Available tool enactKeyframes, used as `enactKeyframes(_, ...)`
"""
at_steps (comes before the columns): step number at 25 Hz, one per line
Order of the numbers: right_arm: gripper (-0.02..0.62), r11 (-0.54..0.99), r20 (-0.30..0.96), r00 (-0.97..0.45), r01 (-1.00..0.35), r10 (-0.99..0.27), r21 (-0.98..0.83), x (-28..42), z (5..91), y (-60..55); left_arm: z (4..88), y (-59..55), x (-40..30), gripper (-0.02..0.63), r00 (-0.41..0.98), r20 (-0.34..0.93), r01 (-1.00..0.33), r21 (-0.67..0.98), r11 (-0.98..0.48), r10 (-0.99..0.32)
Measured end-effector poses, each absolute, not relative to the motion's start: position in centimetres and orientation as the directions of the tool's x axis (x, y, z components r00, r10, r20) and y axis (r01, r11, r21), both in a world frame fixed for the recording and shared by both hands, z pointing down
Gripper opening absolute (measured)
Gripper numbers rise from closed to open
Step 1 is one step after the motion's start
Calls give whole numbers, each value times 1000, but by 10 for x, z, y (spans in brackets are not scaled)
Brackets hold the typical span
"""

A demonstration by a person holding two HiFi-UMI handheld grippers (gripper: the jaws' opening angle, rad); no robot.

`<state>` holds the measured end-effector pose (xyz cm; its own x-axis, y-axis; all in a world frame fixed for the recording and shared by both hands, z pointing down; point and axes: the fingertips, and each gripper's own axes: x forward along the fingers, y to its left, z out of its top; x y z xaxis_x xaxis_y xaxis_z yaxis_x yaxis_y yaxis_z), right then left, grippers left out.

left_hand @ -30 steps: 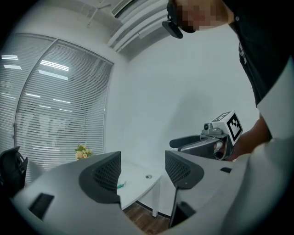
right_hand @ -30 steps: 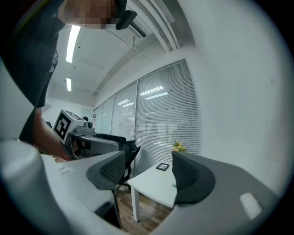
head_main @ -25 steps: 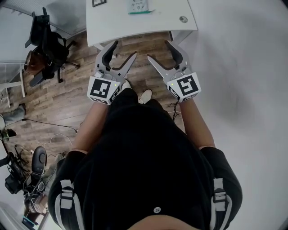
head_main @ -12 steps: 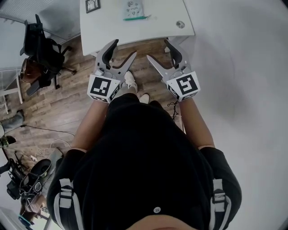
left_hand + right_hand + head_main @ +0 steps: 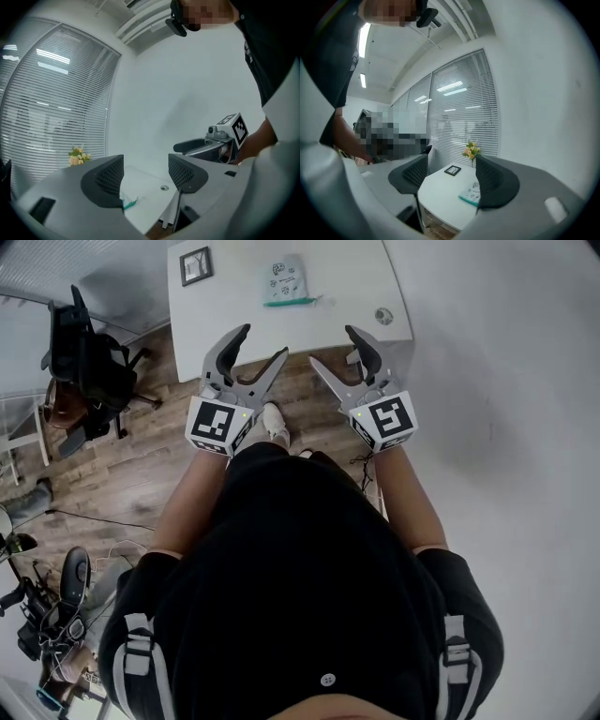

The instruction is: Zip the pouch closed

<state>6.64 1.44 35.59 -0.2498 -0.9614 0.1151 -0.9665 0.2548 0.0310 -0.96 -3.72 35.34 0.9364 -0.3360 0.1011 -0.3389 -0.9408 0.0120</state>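
A pale printed pouch point(image 5: 285, 281) with a teal zip edge lies flat on the white table point(image 5: 337, 296) ahead of me. It shows again in the right gripper view as the pouch point(image 5: 469, 192) and, partly hidden by a jaw, in the left gripper view as the pouch point(image 5: 127, 203). My left gripper point(image 5: 261, 346) is open and empty, held in the air short of the table's near edge. My right gripper point(image 5: 336, 349) is also open and empty, level with the left one. The right gripper point(image 5: 199, 146) shows from the side in the left gripper view.
A small framed picture point(image 5: 196, 266) lies at the table's far left, and a round metal cap point(image 5: 383, 316) sits near its right edge. A black office chair point(image 5: 89, 357) stands on the wood floor to the left. Flowers point(image 5: 471, 151) stand by the window blinds.
The table and pouch have come closer and further into view as the person stepped forward. Both grippers stayed open in front of the body.
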Motion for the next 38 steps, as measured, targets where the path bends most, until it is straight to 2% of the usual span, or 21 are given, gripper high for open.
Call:
enactKeyframes(22, 318, 192, 206, -187, -981, -961, 2, 120, 390, -111, 389, -167, 36, 291, 946, 163, -293, 74, -953, -279)
enactKeyframes(30, 318, 271, 231, -273, -962, -934, -45, 165, 413, -151, 412, -192, 73, 291, 916, 216, -362, 87, -928, -338)
enactKeyframes(38, 318, 411, 310, -410, -909, -858, -67, 197, 450, -188, 433, -215, 103, 291, 858, 290, -470, 107, -876, -425)
